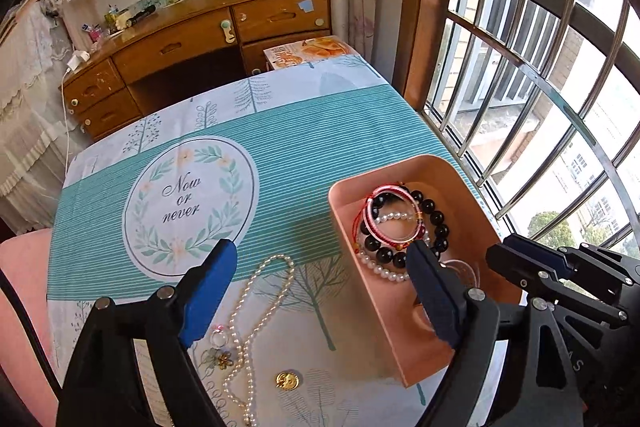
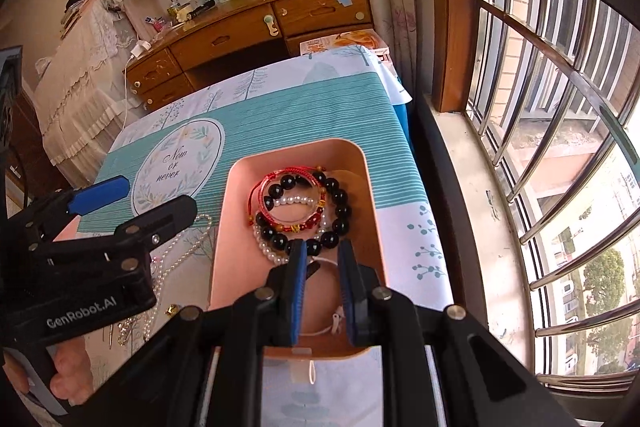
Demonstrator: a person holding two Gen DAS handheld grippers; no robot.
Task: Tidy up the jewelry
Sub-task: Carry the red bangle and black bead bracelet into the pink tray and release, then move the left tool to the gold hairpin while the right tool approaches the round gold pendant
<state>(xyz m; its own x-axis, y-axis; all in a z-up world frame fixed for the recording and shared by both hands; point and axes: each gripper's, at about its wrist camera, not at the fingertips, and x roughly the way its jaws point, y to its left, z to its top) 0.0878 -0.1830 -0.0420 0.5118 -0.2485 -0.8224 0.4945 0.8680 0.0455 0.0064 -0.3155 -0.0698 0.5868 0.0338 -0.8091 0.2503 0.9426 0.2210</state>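
A pink tray (image 1: 344, 223) (image 2: 224, 211) on the table holds a black bead bracelet (image 1: 434, 215) (image 2: 340, 199), a red cord bracelet (image 1: 370, 215) (image 2: 280, 173) and a pearl bracelet (image 1: 380, 269) (image 2: 296, 201). My left gripper (image 1: 320, 263) is open and empty, straddling the tray's left wall above a long pearl necklace (image 1: 256, 291) (image 2: 188, 239), a small ring (image 1: 219, 337), a flower piece (image 1: 222, 359) and a gold coin (image 1: 287, 380). My right gripper (image 2: 322, 251) hangs over the tray's near end, jaws slightly apart around a thin white cord with a tag (image 2: 336, 321).
The table carries a teal striped cloth (image 1: 320, 131) (image 2: 320, 107) with a "Now or never" wreath print. A barred window (image 1: 540, 87) (image 2: 560, 107) runs along the right side. A wooden desk (image 1: 200, 39) stands beyond the far edge.
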